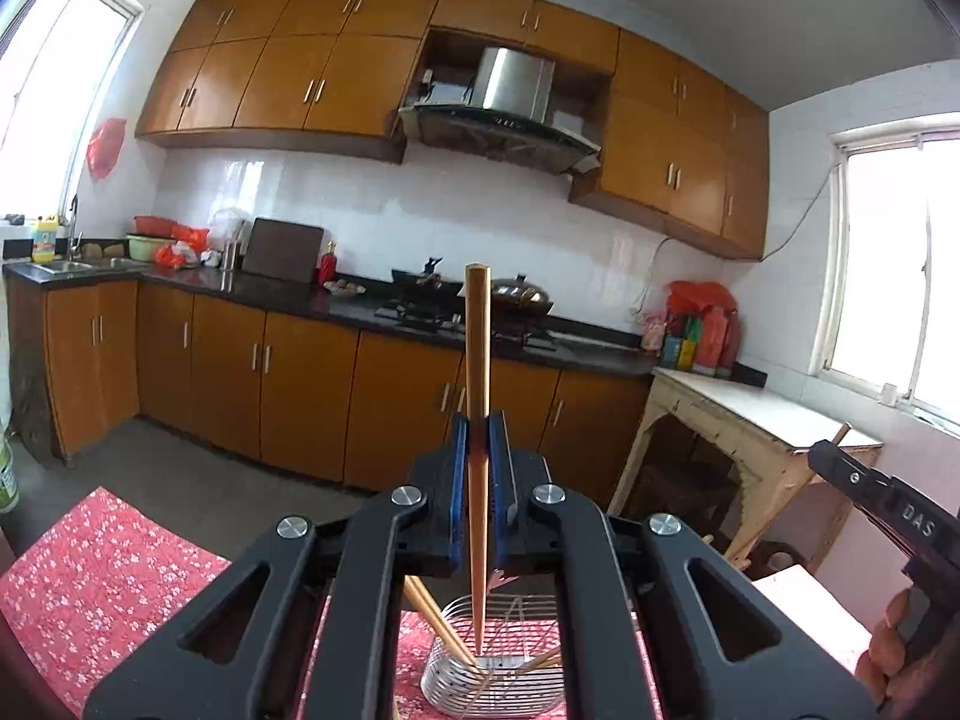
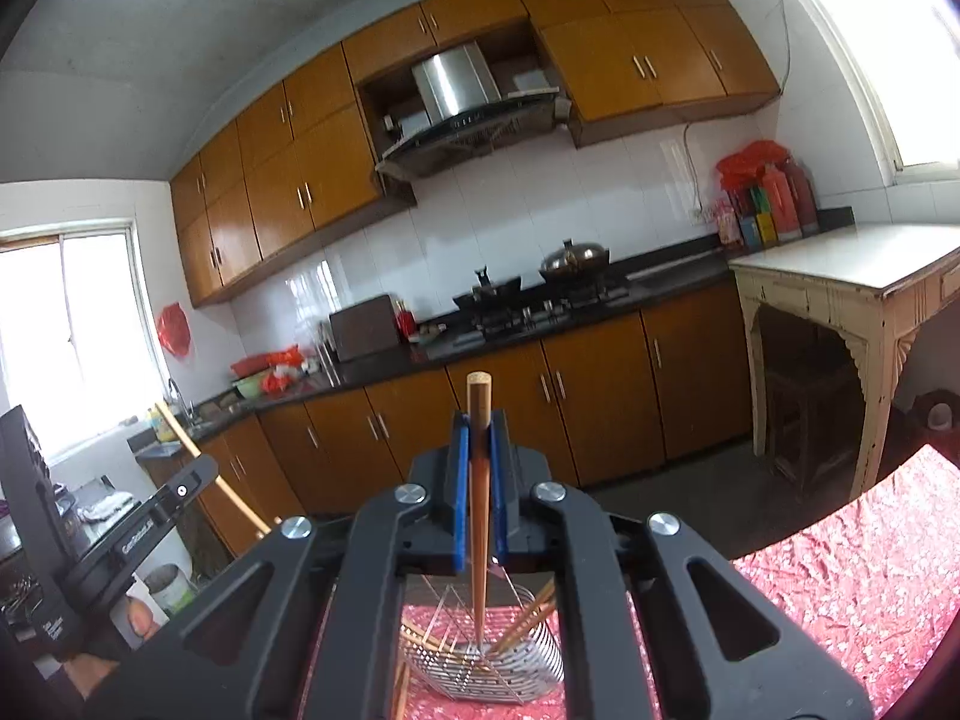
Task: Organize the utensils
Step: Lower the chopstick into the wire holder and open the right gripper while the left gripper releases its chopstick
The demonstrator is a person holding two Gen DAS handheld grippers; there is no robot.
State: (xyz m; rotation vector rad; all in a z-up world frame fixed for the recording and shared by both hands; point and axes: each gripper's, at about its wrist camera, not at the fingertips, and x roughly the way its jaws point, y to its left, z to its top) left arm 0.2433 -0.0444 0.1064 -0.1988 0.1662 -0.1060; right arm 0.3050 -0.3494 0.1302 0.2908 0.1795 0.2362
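My left gripper (image 1: 478, 429) is shut on a wooden chopstick (image 1: 477, 360), held upright with its thin tip down inside a metal wire utensil holder (image 1: 456, 690). Other chopsticks (image 1: 435, 618) lean in the holder. My right gripper (image 2: 478, 426) is shut on another wooden chopstick (image 2: 479, 420), also upright, its tip down in the same wire holder (image 2: 528, 669), where more chopsticks (image 2: 528, 612) lean. The right gripper also shows at the right edge of the left wrist view (image 1: 825, 453), and the left gripper shows at the left edge of the right wrist view (image 2: 204, 471).
The holder stands on a table with a red floral cloth (image 1: 90, 570). Behind are brown kitchen cabinets (image 1: 300, 384), a dark counter with a stove and wok (image 1: 420, 300), and a pale side table (image 1: 750, 414) at the right.
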